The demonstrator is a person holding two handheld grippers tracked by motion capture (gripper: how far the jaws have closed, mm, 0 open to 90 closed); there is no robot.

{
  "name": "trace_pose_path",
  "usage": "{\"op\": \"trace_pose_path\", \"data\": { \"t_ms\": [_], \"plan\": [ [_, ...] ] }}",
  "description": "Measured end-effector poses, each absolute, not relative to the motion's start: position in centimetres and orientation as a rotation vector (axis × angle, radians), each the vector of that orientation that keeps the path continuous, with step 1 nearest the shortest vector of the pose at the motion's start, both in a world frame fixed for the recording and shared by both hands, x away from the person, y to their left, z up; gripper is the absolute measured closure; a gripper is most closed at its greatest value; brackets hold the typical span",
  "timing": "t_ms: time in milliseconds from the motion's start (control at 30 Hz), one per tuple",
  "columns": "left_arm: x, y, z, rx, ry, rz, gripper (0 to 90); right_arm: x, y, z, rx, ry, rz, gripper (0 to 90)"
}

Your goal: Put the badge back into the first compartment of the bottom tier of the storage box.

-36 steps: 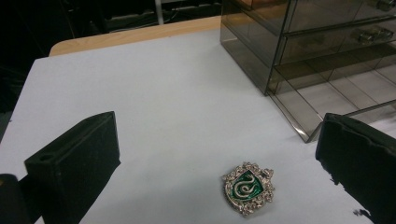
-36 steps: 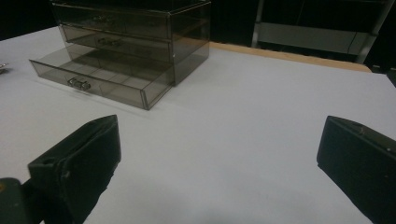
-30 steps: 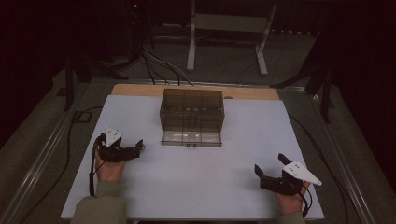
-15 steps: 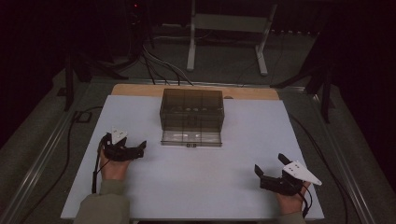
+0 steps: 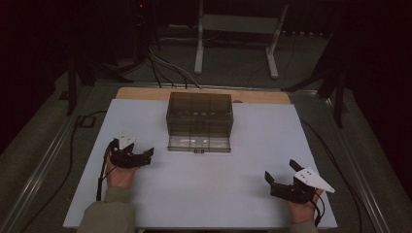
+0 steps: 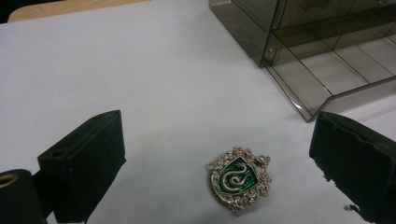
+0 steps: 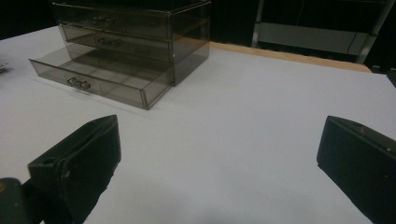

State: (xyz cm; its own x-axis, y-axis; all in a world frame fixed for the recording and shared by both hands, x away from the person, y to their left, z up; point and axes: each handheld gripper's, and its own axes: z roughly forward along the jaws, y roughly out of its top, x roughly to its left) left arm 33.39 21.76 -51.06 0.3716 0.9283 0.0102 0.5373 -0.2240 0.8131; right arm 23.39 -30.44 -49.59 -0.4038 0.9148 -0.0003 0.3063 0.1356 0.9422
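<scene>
A silver crest badge (image 6: 239, 179) with a green enamel shield and a snake lies flat on the white table (image 6: 116, 60). It sits between the wide-apart jaws of my left gripper (image 6: 217, 140), touching neither. From above, the left gripper (image 5: 145, 156) is at the table's left, pointing right. My right gripper (image 5: 280, 171) rests open near the front right, and the right gripper (image 7: 219, 140) has only bare table between its jaws. A smoky clear drawer box (image 5: 199, 114) stands at the back middle with its bottom drawer (image 5: 199, 144) pulled out.
The open drawer (image 7: 98, 77) juts toward the front and has a small metal handle. A wooden strip (image 5: 145, 93) edges the table's far side. Cables and a metal stand (image 5: 238, 29) are on the dark floor beyond.
My left gripper has shifted slightly right and toward the front of the table. The right gripper has stayed put.
</scene>
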Motion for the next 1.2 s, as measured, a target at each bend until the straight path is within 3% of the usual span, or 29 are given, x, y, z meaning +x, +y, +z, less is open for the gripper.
{"op": "trace_pose_path", "data": {
  "t_ms": [400,433,567,667,767,800,1133,1200],
  "plan": [
    [33.5,21.5,-51.4,1.919,1.264,0.607,9.9,23.4,-30.4,-49.6,1.175,1.804,1.274,0.0],
    [33.5,21.4,-51.5,1.931,1.258,0.587,14.8,23.4,-30.4,-49.6,1.173,1.805,1.273,0.0],
    [33.5,21.2,-51.6,1.959,1.254,0.597,17.2,23.4,-30.4,-49.6,1.173,1.806,1.273,0.0],
    [33.5,20.8,-51.9,1.986,1.267,0.614,24.9,23.4,-30.4,-49.6,1.174,1.805,1.274,0.0],
    [33.5,20.5,-52.1,2.023,1.273,0.622,24.9,23.4,-30.4,-49.6,1.174,1.805,1.273,0.0],
    [33.5,20.4,-52.2,2.034,1.269,0.621,34.9,23.4,-30.4,-49.6,1.173,1.807,1.273,0.0],
    [33.5,20.2,-52.5,2.081,1.255,0.609,50.6,23.4,-30.4,-49.6,1.173,1.806,1.275,0.0],
    [33.5,20.4,-52.4,2.073,1.266,0.602,57.6,23.4,-30.4,-49.6,1.173,1.809,1.273,0.0]
  ]
}}
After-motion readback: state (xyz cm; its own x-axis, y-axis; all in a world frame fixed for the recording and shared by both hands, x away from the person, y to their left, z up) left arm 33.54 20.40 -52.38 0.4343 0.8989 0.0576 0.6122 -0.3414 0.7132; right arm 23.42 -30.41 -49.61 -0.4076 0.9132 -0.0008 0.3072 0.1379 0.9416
